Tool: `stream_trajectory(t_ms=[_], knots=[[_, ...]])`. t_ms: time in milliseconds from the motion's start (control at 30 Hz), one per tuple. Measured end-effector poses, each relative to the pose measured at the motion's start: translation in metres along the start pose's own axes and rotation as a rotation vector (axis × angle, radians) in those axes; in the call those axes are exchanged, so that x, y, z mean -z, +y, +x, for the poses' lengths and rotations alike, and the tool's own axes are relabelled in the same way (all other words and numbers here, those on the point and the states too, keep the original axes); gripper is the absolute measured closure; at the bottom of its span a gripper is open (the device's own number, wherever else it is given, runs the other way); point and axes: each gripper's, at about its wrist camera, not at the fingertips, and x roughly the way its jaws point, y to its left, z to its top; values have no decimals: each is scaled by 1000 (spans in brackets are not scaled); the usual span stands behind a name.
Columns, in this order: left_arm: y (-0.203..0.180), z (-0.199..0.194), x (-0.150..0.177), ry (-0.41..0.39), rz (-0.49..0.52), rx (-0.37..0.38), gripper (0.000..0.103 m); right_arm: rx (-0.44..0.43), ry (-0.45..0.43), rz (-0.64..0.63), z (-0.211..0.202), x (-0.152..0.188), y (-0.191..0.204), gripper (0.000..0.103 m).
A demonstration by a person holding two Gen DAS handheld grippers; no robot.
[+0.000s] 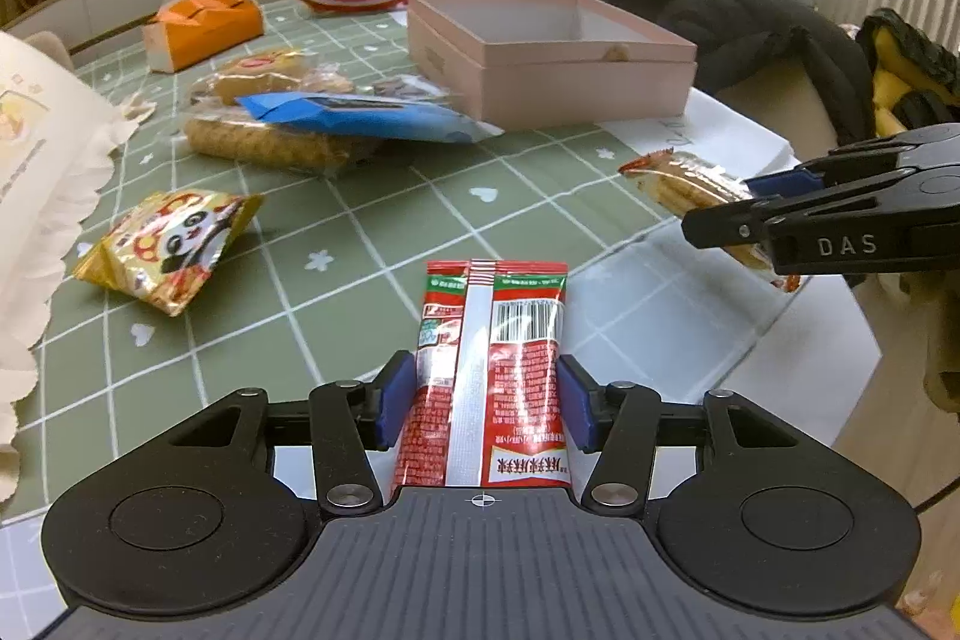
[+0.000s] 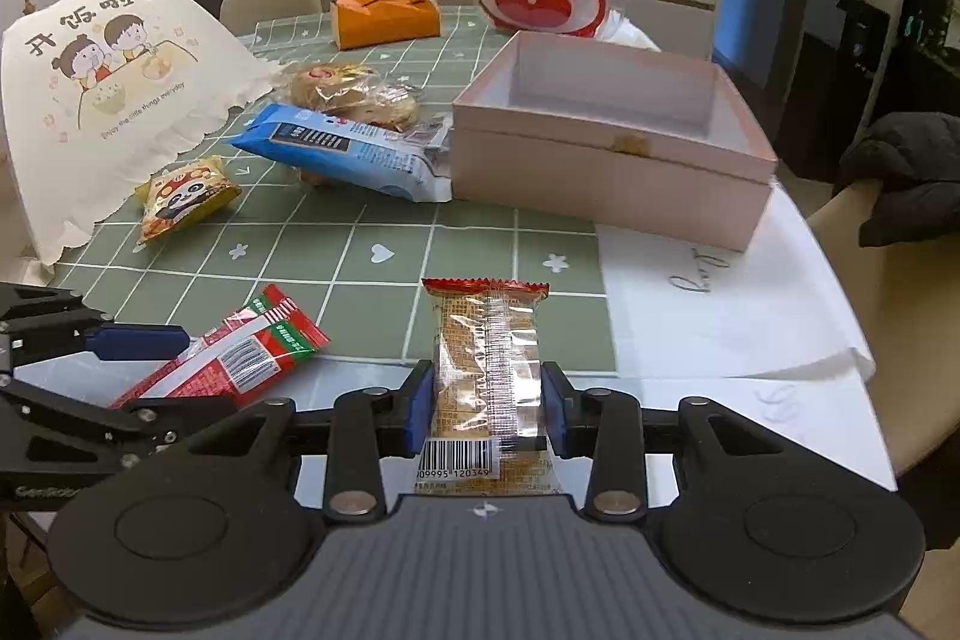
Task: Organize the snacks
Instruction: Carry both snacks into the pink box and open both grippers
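The left gripper (image 1: 486, 400) was clamped on a red snack packet (image 1: 492, 358), the right gripper (image 2: 487, 409) on a clear biscuit packet (image 2: 487, 370), both short of the open pink box (image 2: 606, 160). The slippery wrappers could slide out if the squeeze loosened.

Green white-gridded tablecloth (image 2: 360, 244), pink box (image 2: 606, 172), red-and-white packet (image 1: 492, 370), orange pouch (image 2: 387, 16).

light: even indoor, fairly bright | source: glowing strip at the upper right of the left wrist view | shadows: soft, short under the snack packets | glare: white streaks on the red packet (image 1: 492, 370) and clear wrapper (image 2: 489, 376) | focus: sharp near, softer far | distortion: strong fisheye bending, dark corners
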Motion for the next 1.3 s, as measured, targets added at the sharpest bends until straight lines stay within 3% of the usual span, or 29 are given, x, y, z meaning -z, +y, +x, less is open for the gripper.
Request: stream_trajectory(t_ms=[233, 567, 733, 833, 867, 933, 967, 1033, 1200, 1300], knots=[[-13, -4, -25, -24, -1, 63, 53, -9, -56, 11, -25, -7, -16, 67], [2, -10, -149, -266, -87, 128, 54, 47, -218, 28, -45, -94, -58, 67], [22, 27, -217, -264, -183, 213, 53, 73, -227, 48, -16, -145, -83, 67], [45, 73, -256, -224, -317, 311, 49, 73, -194, 47, 15, -173, -97, 66], [53, 93, -263, -198, -363, 346, 47, 51, -166, 41, 30, -183, -103, 61], [65, 139, -268, -123, -428, 384, 48, 60, -124, 74, 53, -192, -114, 47], [67, 160, -267, -94, -428, 369, 50, 78, -109, 97, 63, -193, -121, 43], [70, 176, -258, -71, -395, 332, 51, 94, -68, 120, 79, -187, -131, 42], [88, 128, -230, -177, -310, 285, 51, 142, -34, 99, 84, -158, -135, 42], [108, 80, -199, -213, -288, 160, 51, 108, -27, 115, 76, -146, -128, 42]])
